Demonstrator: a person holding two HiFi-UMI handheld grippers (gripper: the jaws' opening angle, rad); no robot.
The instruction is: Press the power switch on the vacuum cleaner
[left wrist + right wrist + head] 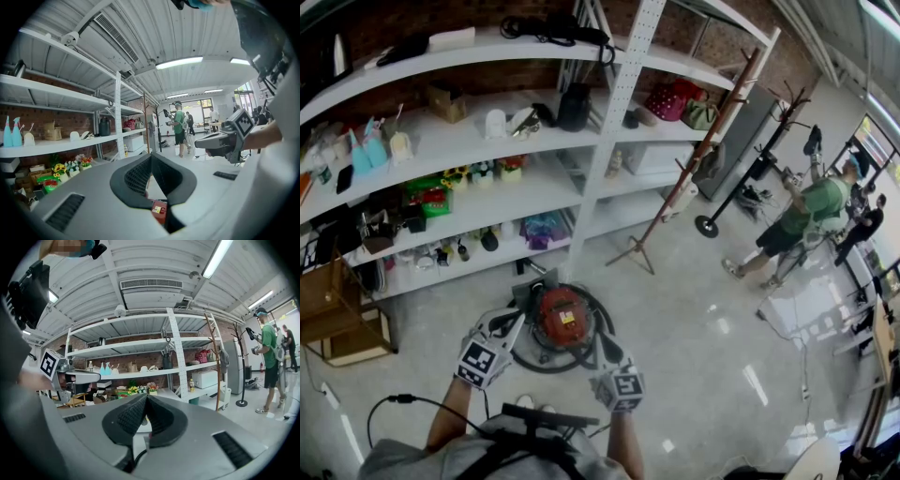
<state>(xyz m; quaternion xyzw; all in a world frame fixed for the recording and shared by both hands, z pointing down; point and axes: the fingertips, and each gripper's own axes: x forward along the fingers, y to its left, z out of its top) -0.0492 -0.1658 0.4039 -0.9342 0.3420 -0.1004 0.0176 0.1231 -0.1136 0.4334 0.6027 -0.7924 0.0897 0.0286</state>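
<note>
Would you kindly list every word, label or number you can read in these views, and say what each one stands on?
Nothing is legible.
Yellow label on the red vacuum cleaner: too small to read.
Marker cubes: black-and-white patterns only, no letters.

Bright, even indoor light, strong fisheye bending.
Ceiling tube lights (179, 62) shine white and slightly blown out; pale glare streaks lie on the glossy floor (694, 281); shadows are soft; both gripper views go black in the corners.
</note>
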